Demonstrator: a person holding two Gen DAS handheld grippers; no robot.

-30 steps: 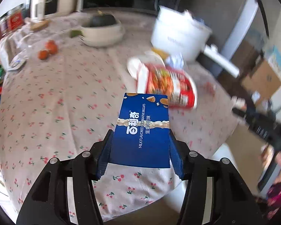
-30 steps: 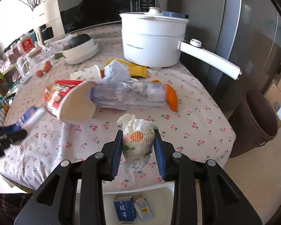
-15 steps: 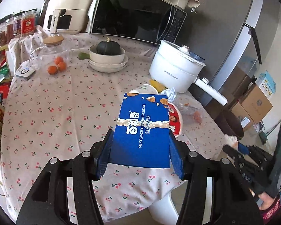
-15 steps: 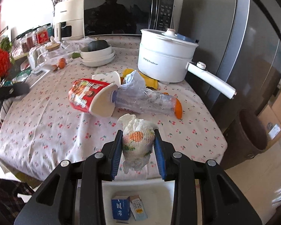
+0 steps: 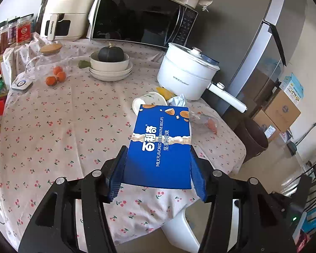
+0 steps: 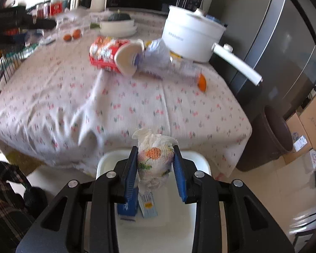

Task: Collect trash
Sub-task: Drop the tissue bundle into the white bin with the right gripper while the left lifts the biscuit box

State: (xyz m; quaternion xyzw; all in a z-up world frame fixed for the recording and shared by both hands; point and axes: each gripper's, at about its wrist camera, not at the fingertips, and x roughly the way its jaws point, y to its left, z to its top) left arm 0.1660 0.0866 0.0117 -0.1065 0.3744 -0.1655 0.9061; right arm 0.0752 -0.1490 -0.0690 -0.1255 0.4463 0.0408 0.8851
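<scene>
My left gripper (image 5: 157, 169) is shut on a blue biscuit box (image 5: 161, 145), held above the near edge of the table (image 5: 52, 126). My right gripper (image 6: 155, 164) is shut on a crumpled white tissue with an orange flower print (image 6: 154, 159), out past the table's front edge over a white stool (image 6: 158, 227). On the table lie a red instant-noodle cup (image 6: 107, 54) on its side, a clear plastic bottle with an orange cap (image 6: 179, 69), crumpled wrappers and a paper cup (image 5: 149, 102). A brown trash bin stands on the floor to the right (image 6: 271, 135) (image 5: 252, 139).
A white electric pot with a long handle (image 5: 187, 73), stacked bowls with a dark squash (image 5: 110, 64), small oranges (image 5: 55, 77), a glass jar, a microwave (image 5: 141, 16) and an air fryer sit at the back. Two small cartons (image 6: 137, 206) lie on the stool. Cardboard boxes (image 5: 280, 111) stand beside the fridge.
The right gripper has drawn back from over the table with the tissue and now hangs over the stool. The left gripper has risen and tilted up with the box.
</scene>
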